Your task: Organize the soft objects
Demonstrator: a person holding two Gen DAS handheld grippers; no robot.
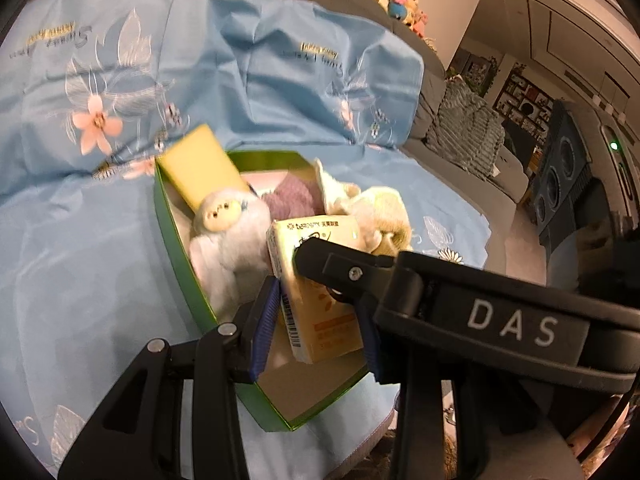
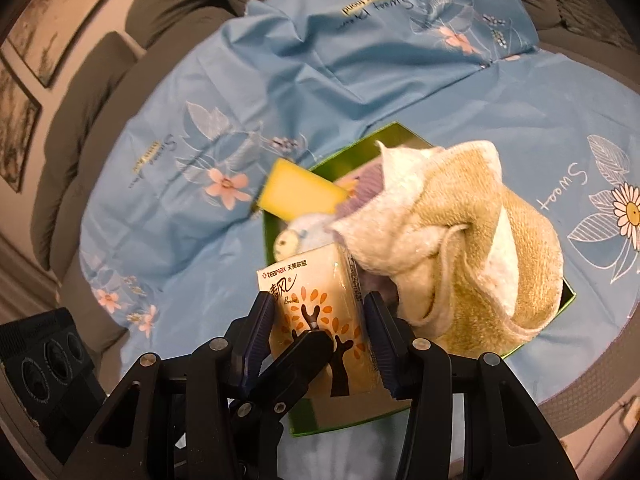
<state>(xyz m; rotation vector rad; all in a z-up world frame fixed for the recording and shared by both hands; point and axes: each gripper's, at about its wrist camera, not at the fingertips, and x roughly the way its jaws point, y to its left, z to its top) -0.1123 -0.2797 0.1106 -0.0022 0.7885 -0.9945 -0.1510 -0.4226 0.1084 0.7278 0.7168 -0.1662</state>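
Both grippers, left gripper (image 1: 316, 312) and right gripper (image 2: 320, 336), clamp one tissue pack (image 2: 320, 300) over the green box (image 1: 176, 240), where only the left view shows the plush toy's (image 1: 224, 236) body and only the right view the towel's (image 2: 460, 248) full bulk.
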